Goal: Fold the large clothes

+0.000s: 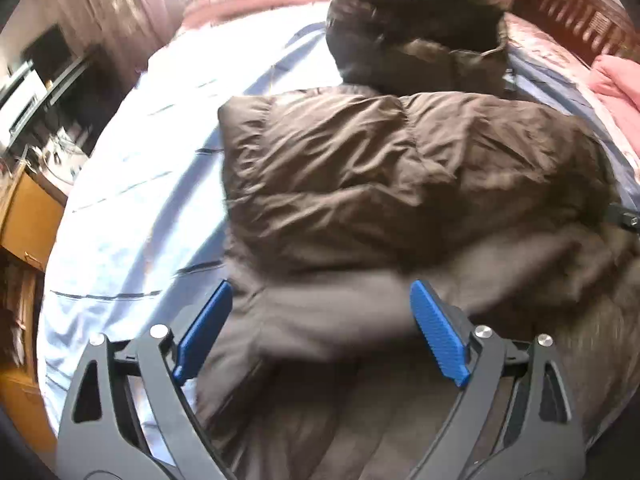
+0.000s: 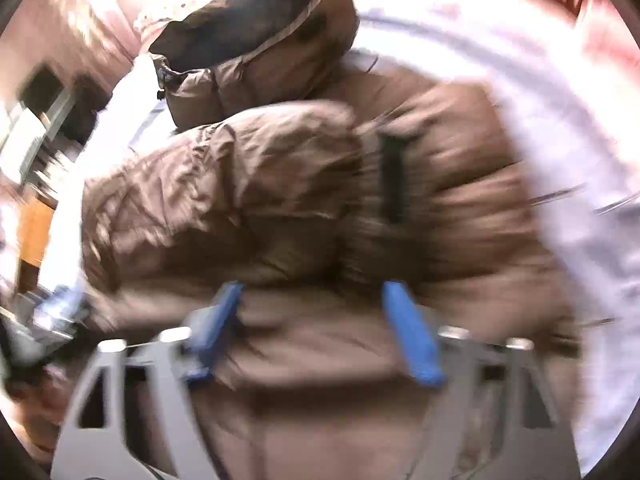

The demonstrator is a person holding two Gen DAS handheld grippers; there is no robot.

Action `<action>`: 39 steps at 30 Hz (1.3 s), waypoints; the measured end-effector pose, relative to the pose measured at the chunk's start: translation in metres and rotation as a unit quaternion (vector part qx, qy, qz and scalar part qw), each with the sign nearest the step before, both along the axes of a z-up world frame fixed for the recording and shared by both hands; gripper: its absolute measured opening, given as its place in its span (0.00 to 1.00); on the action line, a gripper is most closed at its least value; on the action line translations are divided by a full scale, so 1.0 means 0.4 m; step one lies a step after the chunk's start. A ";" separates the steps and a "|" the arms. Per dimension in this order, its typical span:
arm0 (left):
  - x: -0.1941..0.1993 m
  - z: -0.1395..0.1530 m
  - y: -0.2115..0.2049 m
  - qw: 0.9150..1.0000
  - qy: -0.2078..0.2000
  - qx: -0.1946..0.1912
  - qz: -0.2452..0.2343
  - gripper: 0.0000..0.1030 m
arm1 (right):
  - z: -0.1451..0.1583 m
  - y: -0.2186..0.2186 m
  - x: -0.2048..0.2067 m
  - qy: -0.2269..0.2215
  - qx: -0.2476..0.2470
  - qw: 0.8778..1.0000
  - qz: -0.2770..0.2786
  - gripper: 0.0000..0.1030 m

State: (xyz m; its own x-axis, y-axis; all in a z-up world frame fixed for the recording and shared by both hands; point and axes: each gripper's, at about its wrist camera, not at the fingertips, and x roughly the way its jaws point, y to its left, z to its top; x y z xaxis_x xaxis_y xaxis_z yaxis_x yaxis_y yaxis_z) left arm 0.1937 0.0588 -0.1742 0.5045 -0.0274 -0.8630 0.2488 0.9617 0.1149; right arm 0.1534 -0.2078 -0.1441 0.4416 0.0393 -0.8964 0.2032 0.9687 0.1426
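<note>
Your left view alone shows the bed's (image 1: 120,208) wooden headboard (image 1: 580,16), upper right. The brown puffer jacket (image 1: 400,168) fills the centre, its fabric between both grippers' (image 1: 320,320) (image 2: 316,320) wide jaws, ungripped.

Left hand-held gripper (image 1: 322,292), blue ribbed pads (image 1: 438,330), black linkage arms, silver pivot screws

The brown puffer jacket (image 1: 400,184) filled the middle of the bed. Bare sheet (image 1: 132,208) lay free to its left. Pink bedding (image 1: 616,88) crowded the far right.

Harsh daylight glares from upper left — right view badly motion-blurred, both fisheye-bent at edges.
</note>
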 end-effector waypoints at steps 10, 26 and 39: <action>-0.116 -0.222 0.187 0.993 0.102 0.027 0.060 0.94 | -0.201 -0.070 -0.310 0.099 -0.047 0.991 -0.075 0.90; -0.325 -0.153 0.310 0.995 0.091 0.005 0.028 0.98 | -0.100 -0.259 -0.555 0.083 -0.079 0.986 -0.123 0.99; -0.409 -0.178 0.430 0.980 0.166 -0.106 0.011 0.15 | -0.185 -0.341 -0.587 0.107 0.128 0.977 -0.133 0.12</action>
State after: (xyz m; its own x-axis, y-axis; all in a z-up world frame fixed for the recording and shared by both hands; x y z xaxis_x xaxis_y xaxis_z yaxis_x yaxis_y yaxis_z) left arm 0.0300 0.2306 -0.2456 0.1987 -0.2166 -0.9558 0.2173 0.9607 -0.1725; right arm -0.0813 -0.3441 -0.2183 0.2699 0.1830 -0.9453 0.4949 0.8158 0.2993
